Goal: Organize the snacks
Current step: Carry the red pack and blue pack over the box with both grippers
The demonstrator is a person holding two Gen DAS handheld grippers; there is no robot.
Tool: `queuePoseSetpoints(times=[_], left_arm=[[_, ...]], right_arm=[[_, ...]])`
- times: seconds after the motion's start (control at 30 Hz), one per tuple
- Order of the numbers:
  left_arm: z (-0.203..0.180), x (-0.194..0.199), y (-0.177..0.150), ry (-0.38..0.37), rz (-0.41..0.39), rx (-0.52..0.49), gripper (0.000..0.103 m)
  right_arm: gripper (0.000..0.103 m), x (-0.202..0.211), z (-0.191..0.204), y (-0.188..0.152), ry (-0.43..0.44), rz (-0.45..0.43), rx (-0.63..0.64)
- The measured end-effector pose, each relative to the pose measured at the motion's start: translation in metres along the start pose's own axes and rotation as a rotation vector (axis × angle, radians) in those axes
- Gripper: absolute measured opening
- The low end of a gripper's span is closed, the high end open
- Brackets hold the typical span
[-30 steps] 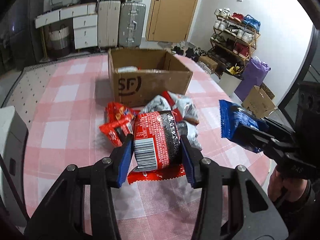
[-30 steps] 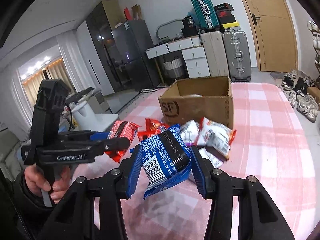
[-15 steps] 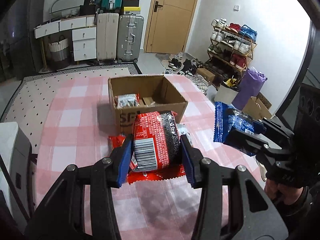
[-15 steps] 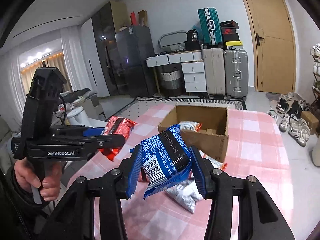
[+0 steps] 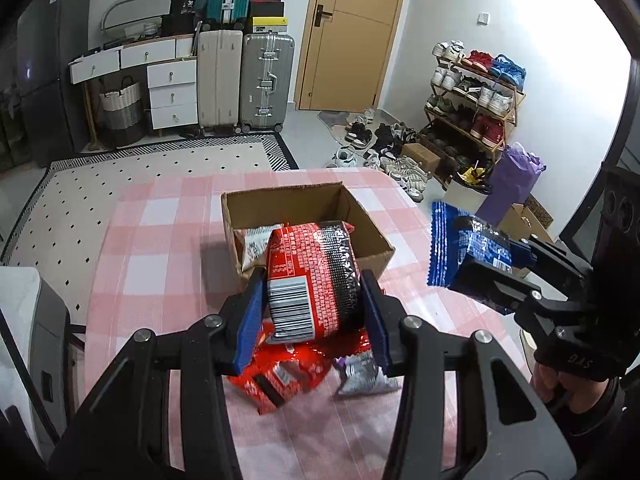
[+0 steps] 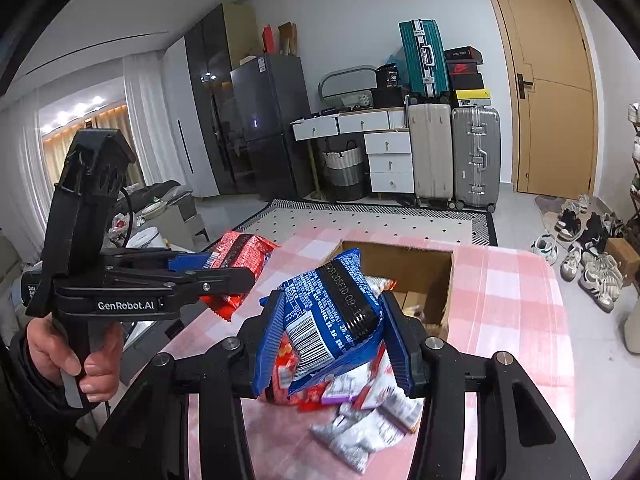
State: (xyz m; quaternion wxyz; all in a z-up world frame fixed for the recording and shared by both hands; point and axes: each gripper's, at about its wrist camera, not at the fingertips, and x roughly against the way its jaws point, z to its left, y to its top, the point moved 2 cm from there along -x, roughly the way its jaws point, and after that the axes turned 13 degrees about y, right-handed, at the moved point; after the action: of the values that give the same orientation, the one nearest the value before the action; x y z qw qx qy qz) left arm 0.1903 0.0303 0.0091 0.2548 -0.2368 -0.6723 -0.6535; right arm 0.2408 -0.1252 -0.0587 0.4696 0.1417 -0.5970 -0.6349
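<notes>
My left gripper [image 5: 314, 310] is shut on a red and black snack packet [image 5: 312, 280] and holds it high above the table, in front of the open cardboard box [image 5: 372, 240]. My right gripper [image 6: 332, 336] is shut on a blue snack packet [image 6: 332, 312], also held high; it shows at the right of the left wrist view [image 5: 464, 252]. The box [image 6: 448, 280] holds a white packet [image 5: 256, 240]. Loose red and silver packets [image 5: 288, 376] lie on the pink checked tablecloth [image 5: 160, 248] below both grippers.
A grey appliance [image 5: 36, 340] stands left of the table. Behind are suitcases [image 5: 264, 80], white drawers [image 5: 172, 88], a wooden door [image 5: 352, 36] and a shoe rack [image 5: 476, 92]. A patterned rug [image 5: 120, 184] covers the floor beyond the table.
Both grippers have risen with their packets and moved toward the box. The view now looks down into the box, and the loose packets sit lower in the frames.
</notes>
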Motion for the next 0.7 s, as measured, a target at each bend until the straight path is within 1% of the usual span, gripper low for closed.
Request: queuePoseSetpoints(times=[0.17,0.4,0.5,0.7], left_arm=[[-0.008,-0.03,0.028,-0.002,0.021,-0.003,0.043],[-0.002,-0.083,0.068,0.006,0.054,0.0,0.043],[-0.004,-0.107,0.079,0.005,0.079,0.0,0.043],[-0.005,-0.162,0.083,-0.007,0.136,0.018,0.043]], right_arm=[[0.048,-0.016,-0.02,0.023,-0.011,0.007,-0.006],[0.048,-0.047,-0.046,0.049,-0.011,0.025,-0.001],[0.048,-0.061,-0.059,0.057,-0.012,0.03,-0.013],[0.048,-0.095,-0.089,0.064,-0.011,0.053,-0.052]])
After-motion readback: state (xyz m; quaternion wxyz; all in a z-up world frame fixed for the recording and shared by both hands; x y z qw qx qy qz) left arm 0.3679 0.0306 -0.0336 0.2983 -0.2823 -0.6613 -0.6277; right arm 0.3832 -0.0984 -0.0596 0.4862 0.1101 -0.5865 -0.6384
